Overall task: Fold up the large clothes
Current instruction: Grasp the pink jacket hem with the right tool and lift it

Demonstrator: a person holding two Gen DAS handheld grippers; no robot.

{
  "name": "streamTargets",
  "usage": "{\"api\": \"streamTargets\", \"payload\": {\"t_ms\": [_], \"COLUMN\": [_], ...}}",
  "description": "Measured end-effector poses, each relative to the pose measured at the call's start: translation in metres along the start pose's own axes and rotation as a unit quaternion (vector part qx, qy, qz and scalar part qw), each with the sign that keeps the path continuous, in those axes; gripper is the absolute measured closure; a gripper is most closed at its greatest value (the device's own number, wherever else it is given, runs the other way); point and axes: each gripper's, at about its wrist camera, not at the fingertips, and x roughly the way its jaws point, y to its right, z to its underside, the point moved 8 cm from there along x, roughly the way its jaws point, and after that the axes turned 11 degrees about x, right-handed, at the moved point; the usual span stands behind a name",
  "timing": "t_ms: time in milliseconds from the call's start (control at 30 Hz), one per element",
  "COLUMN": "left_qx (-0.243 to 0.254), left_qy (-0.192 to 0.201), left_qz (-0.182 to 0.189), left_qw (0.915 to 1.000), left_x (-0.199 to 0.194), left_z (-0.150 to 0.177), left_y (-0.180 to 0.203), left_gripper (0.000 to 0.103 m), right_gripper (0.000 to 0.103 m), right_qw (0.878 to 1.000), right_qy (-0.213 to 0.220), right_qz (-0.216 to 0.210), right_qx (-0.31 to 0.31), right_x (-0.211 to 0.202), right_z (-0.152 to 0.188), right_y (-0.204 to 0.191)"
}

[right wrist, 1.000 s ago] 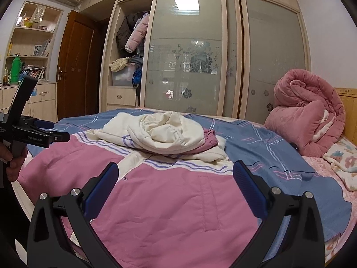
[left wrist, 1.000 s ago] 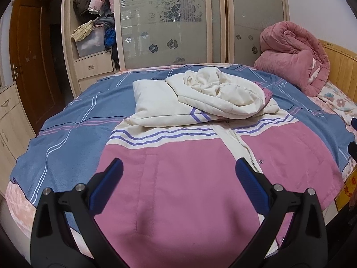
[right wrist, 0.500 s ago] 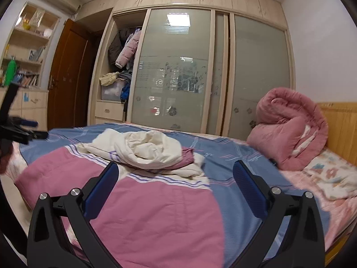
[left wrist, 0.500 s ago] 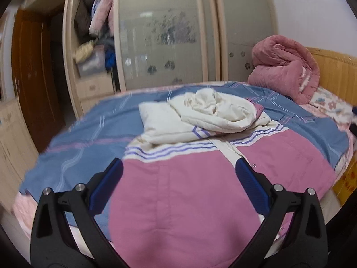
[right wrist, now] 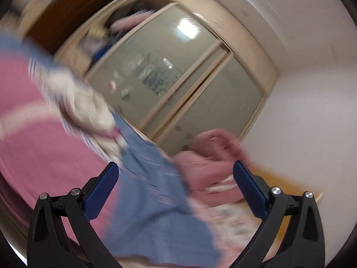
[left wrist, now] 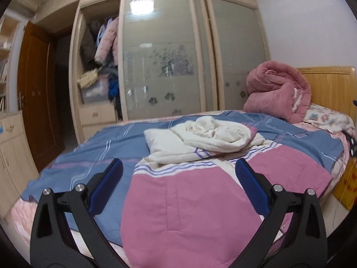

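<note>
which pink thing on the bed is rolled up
The pink quilt by the headboard is rolled up; the pink jacket lies spread flat.

The right wrist view is tilted and smeared throughout: the pink jacket (right wrist: pixel 33 138) left of the jaws and the rolled quilt (right wrist: pixel 207 167) between them are only streaks. In the left wrist view the jacket's (left wrist: pixel 189 212) hem runs below the jaws, off the lower edge, and its collar lies buried under cream folds (left wrist: pixel 207 138).
</note>
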Motion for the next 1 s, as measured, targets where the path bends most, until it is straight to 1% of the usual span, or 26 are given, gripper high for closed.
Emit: {"api": "streamTargets", "payload": {"t_ms": [33,67,100,167,200,267,367,467,567,667,767,800,833,933,1000], "left_qx": [-0.007,-0.013,-0.017,-0.018,-0.015,-0.008,0.002,0.006,0.003,-0.001,-0.011,-0.015,-0.018,-0.016,-0.012], "left_qy": [-0.006,-0.005,-0.005,-0.004,-0.005,-0.007,-0.014,-0.020,-0.023,-0.027,-0.036,-0.039,-0.041,-0.039,-0.038], "left_qz": [0.011,0.017,0.019,0.022,0.023,0.026,0.027,0.027,0.028,0.028,0.034,0.038,0.041,0.041,0.040], "left_qw": [0.9999,0.9998,0.9997,0.9996,0.9996,0.9996,0.9995,0.9994,0.9994,0.9992,0.9987,0.9984,0.9982,0.9983,0.9984], "left_x": [0.005,0.006,0.008,0.010,0.011,0.013,0.016,0.020,0.021,0.024,0.028,0.030,0.031,0.030,0.030], "left_z": [-0.001,-0.001,-0.001,-0.002,-0.002,-0.002,0.000,0.002,0.004,0.005,0.008,0.008,0.008,0.008,0.008], "left_y": [0.000,0.000,0.000,0.001,0.004,0.010,0.018,0.022,0.021,0.019,0.019,0.020,0.020,0.022,0.024], "left_gripper": [0.002,0.002,0.002,0.002,0.002,0.002,0.002,0.002,0.002,0.002,0.002,0.002,0.002,0.002,0.002], "right_gripper": [0.001,0.001,0.001,0.001,0.001,0.001,0.001,0.001,0.001,0.001,0.002,0.004,0.008,0.014,0.023], "right_qw": [0.999,0.994,0.990,0.977,0.974,0.969,0.964,0.959,0.959,0.959,0.952,0.950,0.948,0.942,0.938], "right_qy": [0.000,-0.004,-0.008,-0.016,-0.018,-0.021,-0.007,-0.029,-0.038,-0.038,-0.034,-0.030,-0.028,-0.018,-0.026], "right_qz": [-0.006,-0.013,-0.018,-0.030,-0.041,-0.056,-0.058,-0.070,-0.083,-0.080,-0.085,-0.092,-0.096,-0.103,-0.117], "right_qx": [-0.050,-0.105,-0.139,-0.209,-0.221,-0.239,-0.259,-0.274,-0.267,-0.271,-0.291,-0.297,-0.301,-0.320,-0.326], "right_x": [0.001,0.002,0.003,0.005,0.005,0.005,0.008,0.011,0.005,-0.003,-0.002,-0.003,-0.003,-0.002,0.000], "right_z": [0.013,0.030,0.043,0.074,0.084,0.096,0.099,0.108,0.107,0.109,0.117,0.117,0.118,0.116,0.119], "right_y": [-0.010,-0.023,-0.031,-0.049,-0.055,-0.064,-0.069,-0.074,-0.075,-0.074,-0.083,-0.088,-0.092,-0.103,-0.110]}}
